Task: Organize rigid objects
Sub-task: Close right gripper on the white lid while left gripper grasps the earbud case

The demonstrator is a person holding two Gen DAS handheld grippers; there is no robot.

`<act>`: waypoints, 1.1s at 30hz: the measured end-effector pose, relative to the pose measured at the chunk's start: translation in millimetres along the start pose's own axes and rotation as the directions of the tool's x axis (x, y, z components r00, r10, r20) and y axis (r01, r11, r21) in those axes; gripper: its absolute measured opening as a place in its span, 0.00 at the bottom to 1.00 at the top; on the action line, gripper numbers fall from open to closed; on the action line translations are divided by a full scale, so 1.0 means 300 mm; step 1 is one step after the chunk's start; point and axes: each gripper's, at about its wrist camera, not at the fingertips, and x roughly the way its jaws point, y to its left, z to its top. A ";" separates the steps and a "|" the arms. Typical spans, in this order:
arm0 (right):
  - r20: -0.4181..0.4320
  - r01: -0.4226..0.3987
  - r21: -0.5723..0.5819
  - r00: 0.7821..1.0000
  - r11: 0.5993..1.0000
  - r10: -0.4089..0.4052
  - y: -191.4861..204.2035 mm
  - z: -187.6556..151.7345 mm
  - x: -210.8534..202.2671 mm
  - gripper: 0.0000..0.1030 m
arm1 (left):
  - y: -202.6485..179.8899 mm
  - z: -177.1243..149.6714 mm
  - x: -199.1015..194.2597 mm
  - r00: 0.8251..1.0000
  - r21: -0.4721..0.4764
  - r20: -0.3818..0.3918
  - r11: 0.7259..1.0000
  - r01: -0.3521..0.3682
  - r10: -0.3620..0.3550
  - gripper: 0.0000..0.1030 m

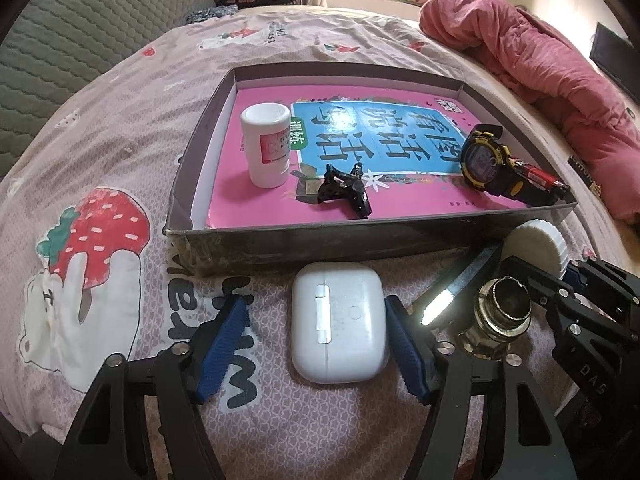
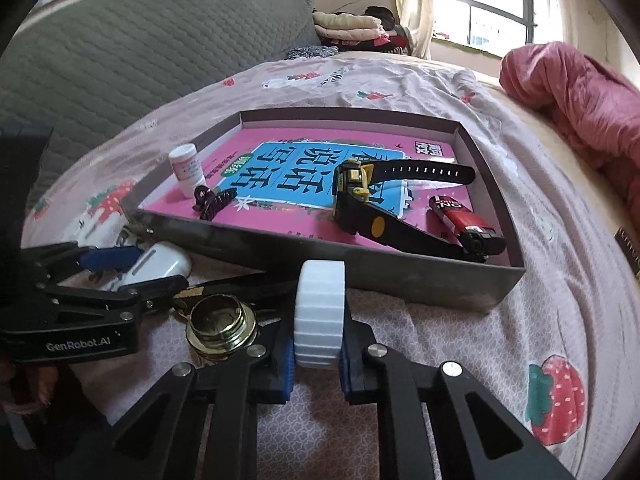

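A white earbud case (image 1: 338,324) lies on the bedsheet between the fingers of my left gripper (image 1: 314,346), which is open; there is a gap beside its left pad (image 1: 224,344). My right gripper (image 2: 318,364) is shut on a white ribbed cap (image 2: 320,316) that stands on edge just in front of the grey tray (image 1: 320,236). A brass threaded fitting (image 2: 222,328) and a dark flat tool with a shiny edge (image 1: 460,288) lie between the two grippers. In the tray, on a pink book (image 1: 256,208), are a white pill bottle (image 1: 266,144), a black claw clip (image 1: 344,192), a yellow-and-black watch (image 1: 484,160) and a red lighter (image 2: 464,220).
Everything rests on a bed with a pink strawberry-print sheet (image 1: 100,240). A rumpled pink quilt (image 1: 540,48) lies at the back right, a grey quilted headboard (image 1: 80,20) at the left. Folded clothes (image 2: 352,26) are stacked near the window.
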 end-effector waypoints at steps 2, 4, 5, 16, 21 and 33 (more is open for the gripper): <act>0.001 0.003 0.002 1.000 1.000 -0.003 0.000 -0.001 -0.002 0.16 | -0.005 0.000 -0.003 1.000 0.013 0.000 1.000 0.006 -0.006 0.55; 0.002 -0.001 0.008 1.000 1.000 0.001 -0.005 0.001 -0.003 0.16 | -0.016 0.000 -0.008 1.000 0.035 0.003 0.999 0.007 -0.007 0.46; 0.002 -0.004 0.013 1.000 1.000 0.004 -0.008 0.001 -0.004 0.16 | -0.019 -0.001 -0.009 1.000 0.039 0.004 0.999 0.004 -0.004 0.46; 0.002 -0.001 0.031 1.000 1.000 0.001 -0.025 -0.001 -0.012 0.16 | -0.012 -0.003 -0.019 1.000 0.029 0.012 0.999 0.014 -0.014 0.46; 0.019 -0.008 0.043 1.000 0.999 0.007 -0.031 0.007 -0.029 0.16 | -0.006 -0.003 -0.030 1.000 0.016 0.017 1.000 0.022 -0.022 0.46; 0.061 -0.007 0.053 0.998 0.999 0.003 -0.035 0.025 -0.081 0.15 | -0.003 0.000 -0.072 0.998 0.008 0.045 0.999 0.035 -0.035 0.46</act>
